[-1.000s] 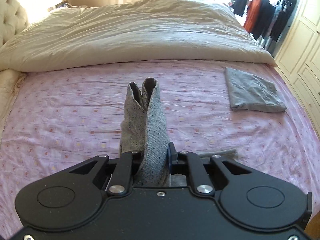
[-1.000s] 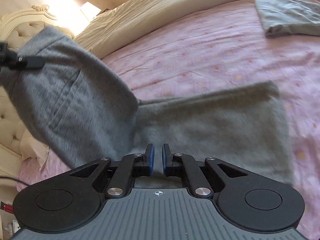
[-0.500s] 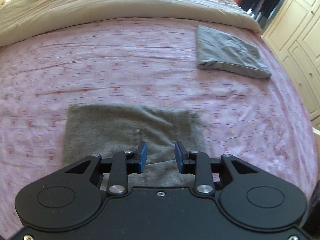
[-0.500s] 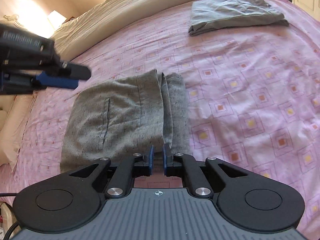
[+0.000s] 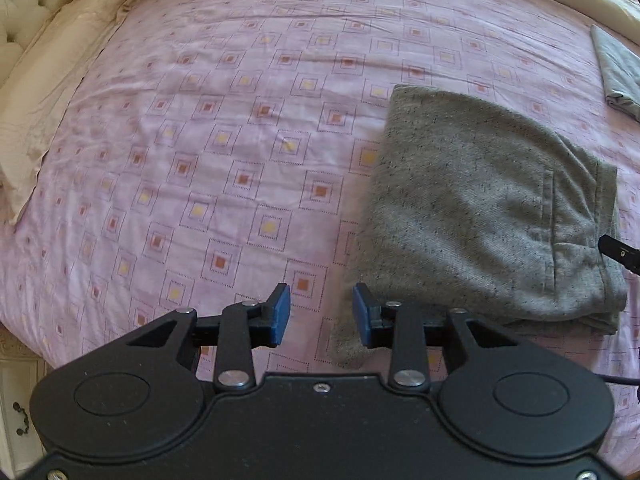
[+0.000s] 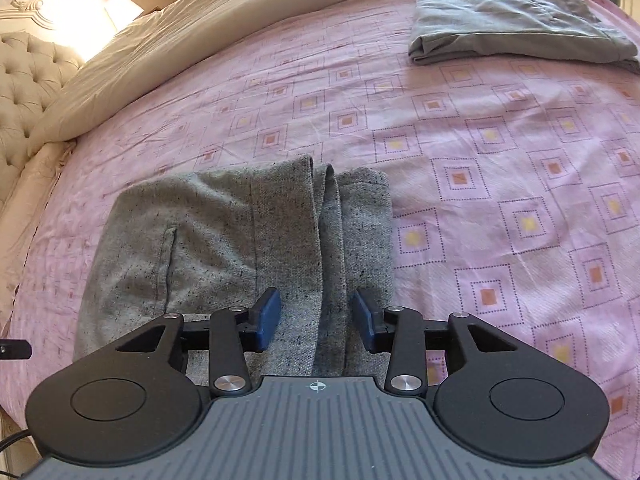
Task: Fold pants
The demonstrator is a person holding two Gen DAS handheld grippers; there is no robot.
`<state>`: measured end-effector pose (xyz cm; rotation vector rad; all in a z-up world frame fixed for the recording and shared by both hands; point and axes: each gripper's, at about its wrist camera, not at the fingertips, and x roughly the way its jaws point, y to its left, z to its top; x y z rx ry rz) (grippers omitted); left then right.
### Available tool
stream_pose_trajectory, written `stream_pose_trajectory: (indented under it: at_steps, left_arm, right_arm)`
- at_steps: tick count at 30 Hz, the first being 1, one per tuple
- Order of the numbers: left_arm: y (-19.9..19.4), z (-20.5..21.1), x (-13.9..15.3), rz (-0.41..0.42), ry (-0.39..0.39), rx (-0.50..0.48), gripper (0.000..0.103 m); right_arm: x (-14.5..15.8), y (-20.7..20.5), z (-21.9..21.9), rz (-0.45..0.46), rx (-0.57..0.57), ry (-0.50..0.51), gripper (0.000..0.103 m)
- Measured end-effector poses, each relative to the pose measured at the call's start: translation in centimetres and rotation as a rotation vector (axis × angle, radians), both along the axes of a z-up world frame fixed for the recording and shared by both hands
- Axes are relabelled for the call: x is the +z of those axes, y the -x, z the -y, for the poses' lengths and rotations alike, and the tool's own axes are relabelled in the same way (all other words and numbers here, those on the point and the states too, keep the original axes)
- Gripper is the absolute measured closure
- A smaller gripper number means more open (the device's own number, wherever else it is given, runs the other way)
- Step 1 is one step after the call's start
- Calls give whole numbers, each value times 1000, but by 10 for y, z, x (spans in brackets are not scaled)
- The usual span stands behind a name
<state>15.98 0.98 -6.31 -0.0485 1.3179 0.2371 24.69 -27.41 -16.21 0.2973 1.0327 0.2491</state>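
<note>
A pair of speckled grey pants [image 6: 224,240] lies folded into a flat, roughly square bundle on a bed covered with a pink sheet [image 5: 200,128] printed with small squares. The layered edges of the fold face the right side of the bundle, and a pocket seam shows on top.

The left gripper [image 5: 321,312] points down at the sheet just beside the bundle's left edge. Its blue pads are parted and hold nothing; a small corner of grey cloth lies on the sheet under the gap, close to the right-hand pad.

The right gripper [image 6: 316,315] hovers over the bundle's near right corner. Its jaws are opening, and the stacked fold edges lie below the gap, with neither pad pressing on them.

A second folded grey garment [image 6: 516,20] rests well apart, near a cream duvet [image 6: 248,28]. A tufted headboard [image 6: 28,92] stands at the left.
</note>
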Motion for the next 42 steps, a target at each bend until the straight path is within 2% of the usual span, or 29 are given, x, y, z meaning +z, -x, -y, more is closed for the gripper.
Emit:
stream_pose_trajectory:
  at_steps: [5,7,8,9,12,15,19,20,21,23,25,27,30,36,40,42]
  left_arm:
    - [4,-2,-7,-18,1,-10,59]
    - [2,-1,-8,-15,6,-21,59]
    - [1,-1,-9,-13,13,-27,59]
    - [-1,-1,-9,-12,17,-33,59]
    - [-10,2,-6,-2,21,-51,59]
    - [-22,6,-4,18,36,-70,58]
    - [-46,22,-8,23,39,-122,58]
    - [-52,26,-9,27,41,-140,58]
    - [-59,31,-9,35,44,-158,58]
    - [-73,42,-11,48,53,-185,58]
    - [-88,52,-15,59,62,-210,57]
    - [-104,61,-22,65,61,-236,52]
    - [-127,71,-38,51,61,-258,52]
    - [-166,73,-79,-23,47,-243,48]
    - [-170,88,-79,-8,-26,-321,47]
    - [-164,88,-75,6,-33,-347,47]
  right_arm:
    - [-5,-8,-1,-38,-6,-29,61]
    - [-2,-13,-4,-59,17,-50,71]
    - [3,-13,-6,-63,32,-66,87]
    - [9,-12,-9,-50,38,-63,92]
    - [39,-1,-11,20,49,-28,96]
    - [50,8,2,29,-6,-5,97]
    - [18,-1,3,-65,-18,94,96]
    - [19,-2,2,-58,-27,100,94]
    - [24,-1,1,-38,-47,103,91]
    - [43,4,-1,75,-92,103,91]
    - [57,6,-9,172,-64,108,83]
    - [59,-2,-20,198,7,114,80]
    - [47,-21,-35,182,72,158,80]
    - [7,-58,-46,65,84,286,79]
    - [0,-60,-52,73,120,320,79]
    - [2,-57,-51,81,125,317,78]
